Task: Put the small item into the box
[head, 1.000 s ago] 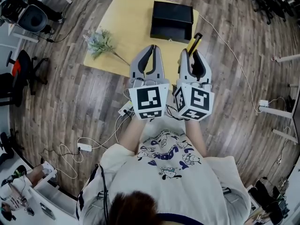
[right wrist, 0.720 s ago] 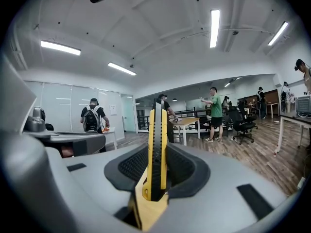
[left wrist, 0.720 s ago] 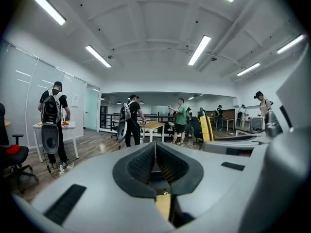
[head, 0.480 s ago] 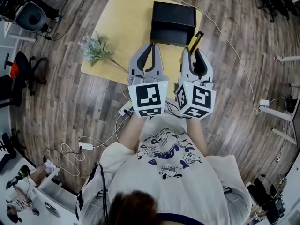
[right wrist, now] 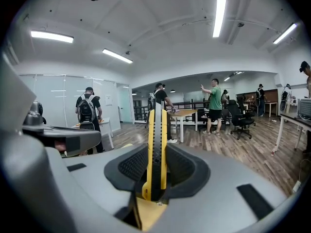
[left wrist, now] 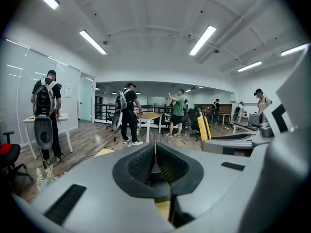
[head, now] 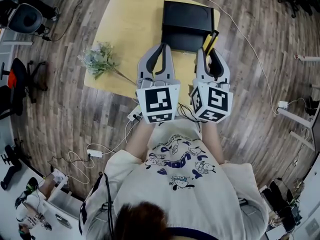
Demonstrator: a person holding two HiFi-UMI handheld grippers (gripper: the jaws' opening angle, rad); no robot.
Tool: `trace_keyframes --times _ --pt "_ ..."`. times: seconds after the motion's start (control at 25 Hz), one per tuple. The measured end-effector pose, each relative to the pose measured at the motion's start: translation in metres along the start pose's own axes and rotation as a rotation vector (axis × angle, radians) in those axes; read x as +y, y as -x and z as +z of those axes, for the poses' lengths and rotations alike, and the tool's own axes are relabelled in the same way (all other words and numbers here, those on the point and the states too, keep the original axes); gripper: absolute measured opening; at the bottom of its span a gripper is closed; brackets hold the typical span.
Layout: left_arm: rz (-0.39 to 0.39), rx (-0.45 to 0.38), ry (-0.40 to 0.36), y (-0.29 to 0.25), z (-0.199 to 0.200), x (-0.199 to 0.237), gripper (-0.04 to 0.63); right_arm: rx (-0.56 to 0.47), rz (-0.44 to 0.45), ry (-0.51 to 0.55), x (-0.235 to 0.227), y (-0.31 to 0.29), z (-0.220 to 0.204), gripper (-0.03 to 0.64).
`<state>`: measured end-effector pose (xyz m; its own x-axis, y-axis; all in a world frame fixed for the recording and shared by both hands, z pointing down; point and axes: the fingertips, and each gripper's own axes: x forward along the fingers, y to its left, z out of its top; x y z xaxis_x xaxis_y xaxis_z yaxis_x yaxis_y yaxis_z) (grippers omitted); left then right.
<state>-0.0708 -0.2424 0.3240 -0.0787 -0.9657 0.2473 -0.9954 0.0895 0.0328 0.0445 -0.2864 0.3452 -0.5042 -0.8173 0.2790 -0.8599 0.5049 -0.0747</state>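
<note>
Head view: left gripper clenched empty, right gripper beside, level, clamping yellow utility knife near black box.

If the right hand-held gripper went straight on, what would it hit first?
Probably the black box, near its right corner, met by the held yellow knife; height is unclear, so it might pass over.

No legible text or numbers

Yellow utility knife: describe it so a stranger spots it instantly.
Find the yellow table, then the black box on it. At the box's near right corner, the right gripper holds the yellow utility knife, the only slim black-striped yellow bar.
</note>
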Motion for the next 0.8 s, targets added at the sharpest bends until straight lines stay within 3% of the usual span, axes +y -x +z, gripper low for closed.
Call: trace_keyframes --times 0.8 --pt "-0.072 0.203 0.067 -0.082 -0.073 0.028 0.021 0.181 0.016 0.103 -0.007 -0.095 -0.054 0.130"
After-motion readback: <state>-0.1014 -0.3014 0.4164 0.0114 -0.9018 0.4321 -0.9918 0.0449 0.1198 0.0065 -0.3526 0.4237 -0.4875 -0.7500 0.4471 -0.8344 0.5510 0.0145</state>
